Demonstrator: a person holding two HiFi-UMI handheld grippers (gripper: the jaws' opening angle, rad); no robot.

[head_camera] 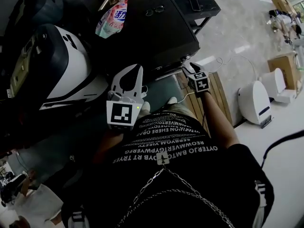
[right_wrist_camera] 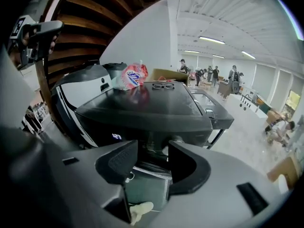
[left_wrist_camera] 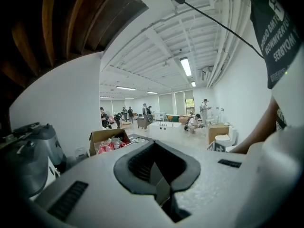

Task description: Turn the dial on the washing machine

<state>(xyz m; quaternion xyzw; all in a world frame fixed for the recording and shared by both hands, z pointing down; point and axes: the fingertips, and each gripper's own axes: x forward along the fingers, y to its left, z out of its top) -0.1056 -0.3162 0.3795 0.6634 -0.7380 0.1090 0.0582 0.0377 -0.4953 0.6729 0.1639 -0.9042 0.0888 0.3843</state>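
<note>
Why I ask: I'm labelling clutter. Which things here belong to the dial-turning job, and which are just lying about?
For the job:
washing machine
right gripper, open, aimed at the machine's front

Lying about:
glasses on the machine's top
detergent bag at its back corner
white appliance beside it
cardboard box across the floor

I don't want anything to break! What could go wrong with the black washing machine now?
The right gripper is open in front of the dark front of the washing machine. The dial is hard to pick out there, so the gripper might bump or grab the wrong part. A hard bump could also shake the glasses lying on the lid, and they might slide off.
</note>
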